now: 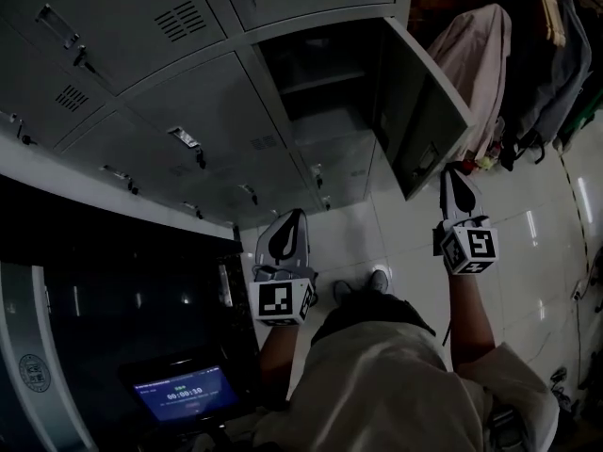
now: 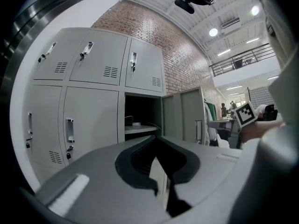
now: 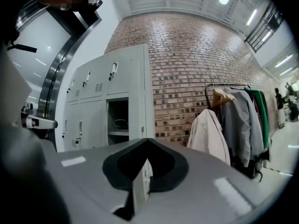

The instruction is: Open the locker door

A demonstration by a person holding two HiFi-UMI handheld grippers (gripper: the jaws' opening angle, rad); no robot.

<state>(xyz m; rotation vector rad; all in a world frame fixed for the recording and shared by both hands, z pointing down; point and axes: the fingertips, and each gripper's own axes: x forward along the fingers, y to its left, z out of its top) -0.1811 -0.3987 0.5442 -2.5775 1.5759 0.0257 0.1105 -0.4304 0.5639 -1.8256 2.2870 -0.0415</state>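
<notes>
The locker [image 1: 283, 59] stands open: its door [image 1: 429, 111] is swung wide out from the compartment's right edge, baring a shelf [image 1: 316, 85] inside. Both grippers hang in front of the locker, well apart from it and touching nothing. The left gripper [image 1: 294, 218] is below the open compartment, its jaws pressed together and empty. The right gripper [image 1: 454, 175] is just below the door's lower edge, jaws likewise pressed together and empty. Coats [image 1: 471, 55] hang right of the locker.
</notes>
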